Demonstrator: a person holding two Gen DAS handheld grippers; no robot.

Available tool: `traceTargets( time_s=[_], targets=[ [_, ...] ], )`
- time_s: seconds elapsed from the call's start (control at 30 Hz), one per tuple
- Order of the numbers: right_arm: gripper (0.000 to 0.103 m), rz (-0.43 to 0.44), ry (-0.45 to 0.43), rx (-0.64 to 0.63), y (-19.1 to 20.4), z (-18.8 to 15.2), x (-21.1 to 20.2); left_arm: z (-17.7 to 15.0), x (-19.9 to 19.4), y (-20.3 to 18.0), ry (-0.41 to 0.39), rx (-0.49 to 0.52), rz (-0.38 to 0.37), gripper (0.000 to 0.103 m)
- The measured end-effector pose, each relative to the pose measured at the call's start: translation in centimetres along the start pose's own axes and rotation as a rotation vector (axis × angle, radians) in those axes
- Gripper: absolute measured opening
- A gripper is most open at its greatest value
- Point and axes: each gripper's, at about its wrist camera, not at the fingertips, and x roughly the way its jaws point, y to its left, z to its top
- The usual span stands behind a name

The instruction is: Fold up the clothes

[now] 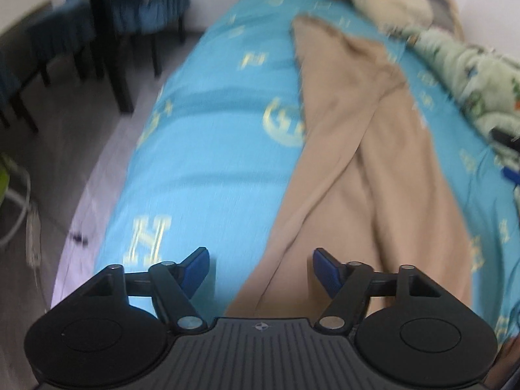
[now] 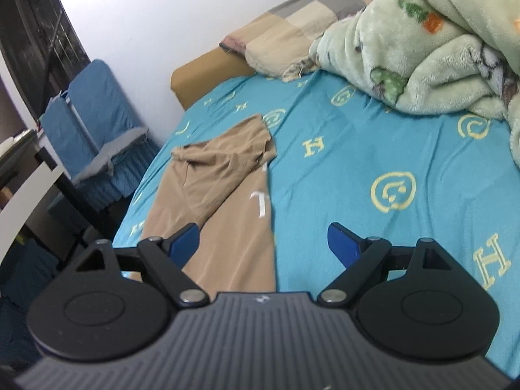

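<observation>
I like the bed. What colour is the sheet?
Bright turquoise sheet with pale yellow letters and smiley circles; right wrist view.

**One garment, one blanket, two grippers**

One tan garment (image 2: 224,195) lies on one bed sheet (image 2: 357,169). One green blanket (image 2: 422,48) sits upper right, one pillow (image 2: 292,32) beside it. At left stand perhaps two blue chairs (image 2: 94,123), blurred in the left wrist view. Two grippers: left (image 1: 261,268), right (image 2: 263,243).
</observation>
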Motion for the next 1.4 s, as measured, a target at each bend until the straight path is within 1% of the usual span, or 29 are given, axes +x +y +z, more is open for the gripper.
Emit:
traceTargets(
  time_s=[0.03, 0.1, 0.17, 0.2, 0.27, 0.33, 0.37, 0.47, 0.57, 0.7, 0.77, 0.83, 0.93, 1.03, 1.07, 1.1, 1.17, 1.2, 1.23, 1.27, 1.33, 1.37, 1.4],
  targets=[
    [0.087, -0.01, 0.005, -0.014, 0.3, -0.1, -0.3, -0.3, 0.4, 0.2, 0.025, -0.004, -0.002, 0.065],
    [0.087, -0.029, 0.002, -0.02, 0.7, -0.4, -1.2, -0.5, 0.8, 0.5, 0.044, -0.009, 0.002, 0.057],
    [0.087, -0.04, 0.003, 0.004, 0.9, -0.6, -2.3, -0.9, 0.5, 0.9, 0.045, -0.003, 0.007, 0.04],
    [0.087, -0.042, 0.002, 0.014, 0.9, -0.7, -2.9, -0.9, 0.3, 0.8, 0.04, 0.008, 0.005, 0.036],
    [0.087, -0.047, 0.002, 0.033, 1.0, -1.0, -4.1, -1.1, -0.1, 0.8, 0.03, 0.029, 0.0, 0.017],
    [0.087, -0.059, -0.007, 0.016, 1.3, -1.2, -5.0, -1.1, -0.4, 0.2, 0.019, 0.058, -0.005, 0.007],
    [0.087, -0.064, -0.014, 0.004, 1.4, -1.3, -5.4, -1.2, -0.7, -0.1, 0.01, 0.079, -0.002, 0.005],
    [0.087, -0.062, -0.021, 0.003, 1.6, -1.6, -6.0, -1.2, -1.8, -1.8, -0.039, 0.152, 0.012, 0.004],
    [0.087, -0.043, -0.009, 0.03, 1.2, -1.7, -6.1, -1.7, -4.3, -3.4, -0.105, 0.242, 0.011, 0.004],
    [0.087, -0.038, 0.002, 0.049, 0.8, -1.7, -6.0, -3.2, -7.9, -6.4, -0.178, 0.343, -0.016, 0.003],
    [0.087, -0.029, 0.007, 0.069, 0.5, -1.6, -6.0, -3.9, -9.4, -7.9, -0.19, 0.365, -0.045, 0.003],
    [0.087, -0.017, 0.012, 0.091, 0.2, -1.6, -6.0, -4.4, -10.1, -9.5, -0.187, 0.385, -0.084, 0.003],
    [0.087, -0.001, 0.017, 0.114, -0.2, -1.7, -6.1, -5.5, -9.6, -12.7, -0.181, 0.421, -0.121, 0.003],
    [0.087, 0.014, 0.026, 0.132, -0.6, -1.7, -6.0, -6.6, -8.1, -14.8, -0.152, 0.449, -0.134, 0.003],
    [0.087, 0.02, 0.034, 0.139, -0.7, -1.7, -5.9, -6.7, -7.1, -14.9, -0.133, 0.447, -0.145, 0.003],
    [0.087, 0.026, 0.046, 0.147, -0.8, -1.8, -5.7, -6.6, -6.1, -14.7, -0.107, 0.435, -0.177, 0.004],
    [0.087, 0.04, 0.075, 0.17, -1.0, -2.1, -5.3, -6.5, -4.7, -14.2, -0.057, 0.409, -0.249, 0.01],
    [0.087, 0.049, 0.094, 0.187, -1.2, -2.2, -5.1, -6.5, -4.4, -14.0, -0.053, 0.398, -0.269, 0.011],
    [0.087, 0.057, 0.113, 0.204, -1.4, -2.4, -4.9, -6.5, -4.3, -13.5, -0.057, 0.386, -0.288, 0.017],
    [0.087, 0.065, 0.132, 0.22, -1.6, -2.5, -4.7, -6.5, -4.2, -12.9, -0.06, 0.367, -0.308, 0.028],
    [0.087, 0.081, 0.17, 0.254, -1.9, -2.9, -4.3, -6.0, -4.0, -10.8, -0.056, 0.293, -0.351, 0.039],
    [0.086, 0.089, 0.19, 0.271, -2.1, -3.3, -4.2, -5.6, -3.9, -9.8, -0.056, 0.24, -0.365, 0.045],
    [0.086, 0.097, 0.21, 0.288, -2.2, -3.6, -4.0, -5.2, -3.9, -8.7, -0.055, 0.176, -0.376, 0.048]
  ],
)
